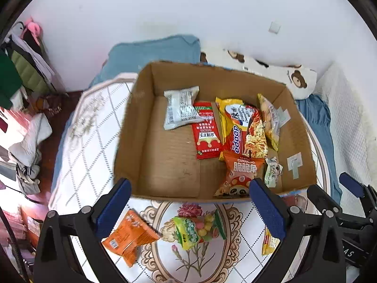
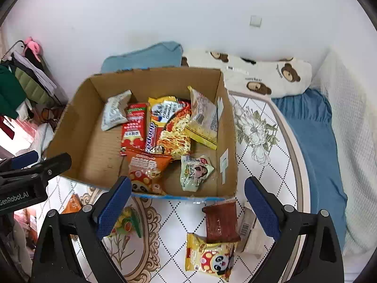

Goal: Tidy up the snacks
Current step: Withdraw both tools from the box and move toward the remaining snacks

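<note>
A cardboard box [image 1: 165, 155] sits open on a round table [image 1: 94, 122] covered with a white floral-and-diamond cloth, toward the table's far edge, and most of the snacks lie along the box's right side: a white packet [image 1: 180, 108] near the far wall, a red sachet [image 1: 207, 131] beside it, a yellow-and-red noodle pack [image 1: 242, 129] next to that, a pale yellow packet [image 1: 269, 122] leaning against the right wall, an orange panda bag [image 1: 238, 176] at the near wall and a small green-white packet [image 1: 272, 171] in the near right corner. The box's left half shows bare cardboard. Outside the box, on the cloth by the table's near edge, lie an orange packet [image 1: 130, 234] to the left, a green candy bag [image 1: 200, 230] at the middle, and, in the right wrist view, a brown wrapper [image 2: 221, 221] touching the top of a yellow panda packet [image 2: 209, 255]; a pale item further right is partly hidden behind a finger, possibly a white pack. The left gripper [image 1: 189, 212] hovers over the near edge with its blue-padded fingers spread wide and nothing between them. The right gripper [image 2: 188, 210] hangs the same way, jaws wide apart and holding nothing, above the brown wrapper
</note>
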Demonstrator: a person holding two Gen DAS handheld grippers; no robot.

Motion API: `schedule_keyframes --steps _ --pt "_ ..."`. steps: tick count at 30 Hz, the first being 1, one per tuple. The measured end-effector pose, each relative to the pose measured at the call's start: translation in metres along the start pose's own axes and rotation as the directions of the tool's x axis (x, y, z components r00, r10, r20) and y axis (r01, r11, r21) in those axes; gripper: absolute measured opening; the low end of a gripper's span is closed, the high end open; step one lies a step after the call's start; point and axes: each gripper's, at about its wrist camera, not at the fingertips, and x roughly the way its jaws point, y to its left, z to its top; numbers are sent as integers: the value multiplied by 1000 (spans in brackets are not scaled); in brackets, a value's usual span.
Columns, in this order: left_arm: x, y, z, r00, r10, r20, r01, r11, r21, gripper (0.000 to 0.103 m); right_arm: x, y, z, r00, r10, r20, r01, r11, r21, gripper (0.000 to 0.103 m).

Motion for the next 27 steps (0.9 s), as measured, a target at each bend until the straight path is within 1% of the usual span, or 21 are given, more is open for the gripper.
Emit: schedule_keyframes --steps 6,10,12,15,17,18,19,21,23,25,26,27 --pt "-44 -4 -18 996 -4 93 2 1000 17 102 -44 3 -19 996 22 82 -22 1000 -2 99" --pt "-69 -10 -30 990 -8 142 4 999 32 102 -74 6 -33 990 61 126 -63 998 10 99" --pt "-77 -12 -35 989 -13 150 8 999 33 102 -83 5 -39 987 88 131 -92 995 22 99" --pt "-79 -17 -44 990 -26 139 22 999 31 102 -90 -4 -52 980 163 115 -170 984 53 99" --pt "-73 -25 -53 992 -20 127 15 999 44 102 -88 -13 -64 977 187 102 -194 979 67 98" --pt "-65 -31 -59 994 -8 111 1 998 57 102 -85 -23 -73 977 186 102 -195 977 85 93" --pt "-57 -36 -64 996 -4 89 -2 998 66 102 -81 -29 -79 977 187 98 -196 976 95 78" --pt "-32 -52 -77 1000 -20 9 19 997 80 102 -68 -47 -90 980 193 55 -199 972 128 62" --pt "-7 -71 -90 997 -40 -59 47 992 121 102 -49 -72 -106 978 209 0 -205 961 183 60" --pt "18 -102 -106 993 -40 -115 67 969 236 102 -40 -91 -119 981 191 -27 -181 960 214 60" --pt "28 -118 -115 990 -32 -135 72 948 310 102 -36 -102 -126 983 180 -41 -167 959 230 60" --pt "40 -137 -125 988 -17 -154 79 911 405 102 -33 -111 -131 984 173 -52 -155 957 244 60"
